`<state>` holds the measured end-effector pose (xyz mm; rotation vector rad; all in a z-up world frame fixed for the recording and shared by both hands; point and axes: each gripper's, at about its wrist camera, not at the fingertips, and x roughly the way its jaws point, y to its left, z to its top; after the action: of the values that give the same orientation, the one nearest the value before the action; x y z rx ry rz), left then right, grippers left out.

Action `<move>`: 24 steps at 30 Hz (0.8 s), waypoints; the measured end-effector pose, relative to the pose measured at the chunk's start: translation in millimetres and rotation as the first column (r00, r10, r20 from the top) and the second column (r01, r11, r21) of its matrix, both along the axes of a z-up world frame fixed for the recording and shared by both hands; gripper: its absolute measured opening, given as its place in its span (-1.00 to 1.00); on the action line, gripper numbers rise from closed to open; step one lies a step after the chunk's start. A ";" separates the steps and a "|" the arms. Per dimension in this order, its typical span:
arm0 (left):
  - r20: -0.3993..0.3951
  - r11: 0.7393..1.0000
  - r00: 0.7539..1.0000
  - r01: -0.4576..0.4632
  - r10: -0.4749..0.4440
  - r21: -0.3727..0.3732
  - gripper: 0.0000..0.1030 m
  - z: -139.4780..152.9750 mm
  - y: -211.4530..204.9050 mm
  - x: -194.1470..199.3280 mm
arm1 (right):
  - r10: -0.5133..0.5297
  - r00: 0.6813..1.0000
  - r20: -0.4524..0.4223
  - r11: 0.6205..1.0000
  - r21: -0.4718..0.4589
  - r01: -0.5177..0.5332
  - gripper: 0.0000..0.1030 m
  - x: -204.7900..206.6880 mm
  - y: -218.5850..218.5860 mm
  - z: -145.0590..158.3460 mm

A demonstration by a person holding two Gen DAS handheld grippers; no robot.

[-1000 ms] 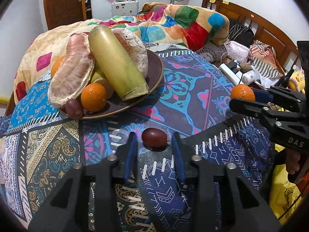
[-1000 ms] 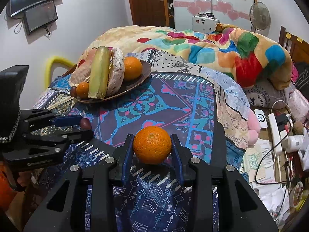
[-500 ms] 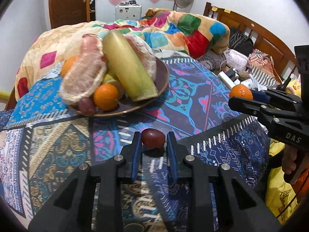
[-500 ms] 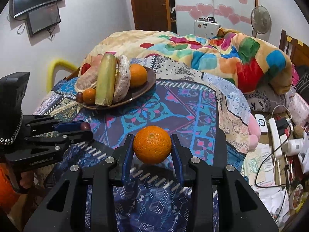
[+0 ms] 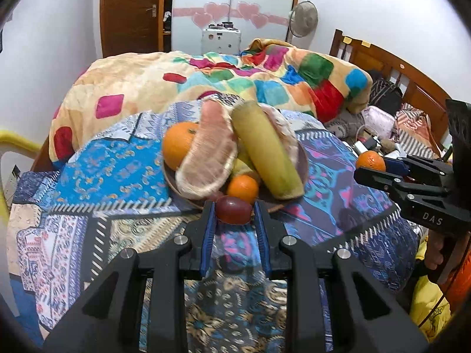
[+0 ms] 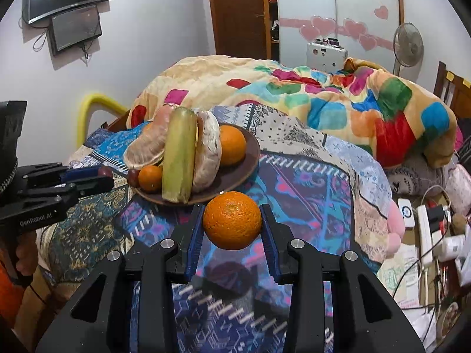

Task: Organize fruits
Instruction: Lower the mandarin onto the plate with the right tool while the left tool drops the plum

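My left gripper (image 5: 234,213) is shut on a small dark red fruit (image 5: 234,209) and holds it above the patterned cloth, just in front of the brown plate (image 5: 304,164). The plate carries pomelo segments (image 5: 206,161), a long green-yellow fruit (image 5: 266,153), a big orange (image 5: 178,144) and a small orange (image 5: 243,188). My right gripper (image 6: 232,220) is shut on a large orange (image 6: 232,220), lifted off the cloth to the right of the plate (image 6: 235,176). Each gripper shows in the other's view: the right gripper (image 5: 371,166) at the right, the left gripper (image 6: 103,176) at the left.
The patterned cloth (image 6: 309,182) covers a bed, with a colourful quilt (image 6: 338,100) heaped behind the plate. A wooden headboard (image 5: 397,70) and clutter lie to the right, with a power strip and cables (image 6: 426,226). A yellow rail (image 6: 91,108) stands at the left.
The left gripper closed on the dark red fruit, lifted it off the cloth and carried it up to the plate's front rim. The right gripper rose a little with its orange toward the plate.
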<state>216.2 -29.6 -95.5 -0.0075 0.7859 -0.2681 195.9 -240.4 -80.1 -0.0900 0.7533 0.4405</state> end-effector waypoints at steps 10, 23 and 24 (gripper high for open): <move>-0.019 1.000 1.000 -0.017 0.016 -0.011 -0.48 -4.8 2.2 34.8 | 0.013 1.000 -0.016 0.999 -0.042 -0.014 -0.34 40.9 26.0 -10.1; -0.001 0.999 1.000 -0.020 0.020 0.048 -0.48 -12.7 -15.0 54.3 | 0.019 0.998 -0.064 0.999 -0.037 -0.021 -0.33 76.1 26.8 -21.6; -0.004 0.999 1.000 -0.018 0.018 0.049 -0.48 -13.4 -16.4 55.5 | 0.020 0.998 -0.067 0.999 -0.035 -0.023 -0.33 76.7 26.9 -22.6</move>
<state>271.7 -46.0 -108.9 0.0306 0.7959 -0.2316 272.6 -213.5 -102.7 -0.1177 0.8262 0.4520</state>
